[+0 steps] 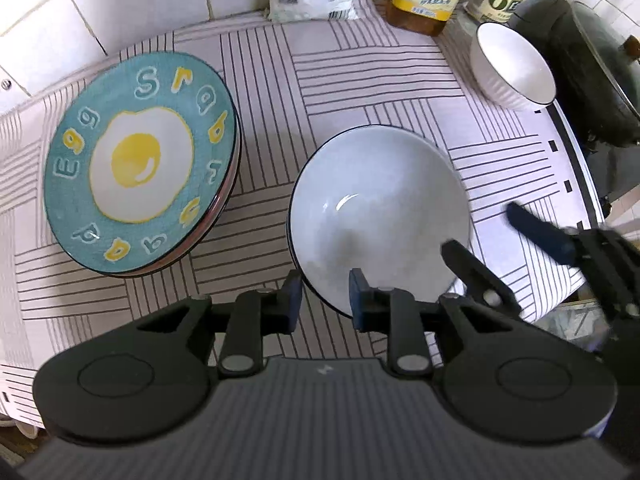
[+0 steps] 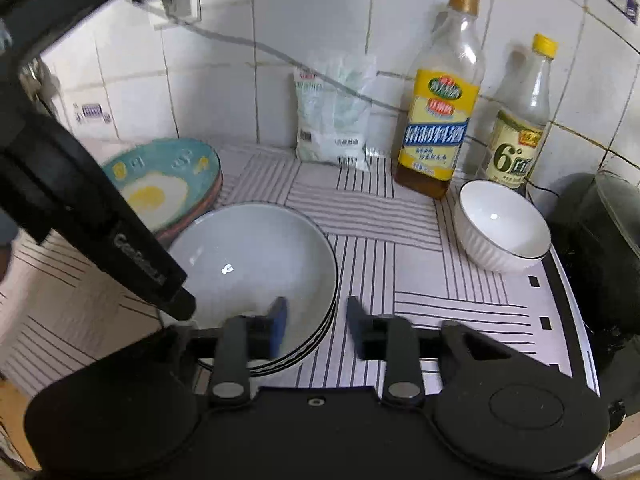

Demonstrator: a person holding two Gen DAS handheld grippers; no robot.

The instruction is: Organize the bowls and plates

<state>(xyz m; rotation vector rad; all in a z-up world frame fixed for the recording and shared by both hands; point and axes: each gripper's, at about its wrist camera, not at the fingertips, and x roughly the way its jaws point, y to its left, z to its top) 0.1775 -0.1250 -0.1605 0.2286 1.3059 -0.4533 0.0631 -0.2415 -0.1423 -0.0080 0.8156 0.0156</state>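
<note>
Glossy pale bowl stack mid striped cloth, beside egg-print plates. Left gripper jaws parted astride near rim; right gripper parted astride right rim, gripping nothing. Ribbed white bowl apart near bottles.

A home kitchen: white tiled wall, cooking wine bottle and vinegar bottle by a dark pot, striped cloth over the counter.

Glossy ceramic bowl; striped cloth; glazed egg plate.
</note>
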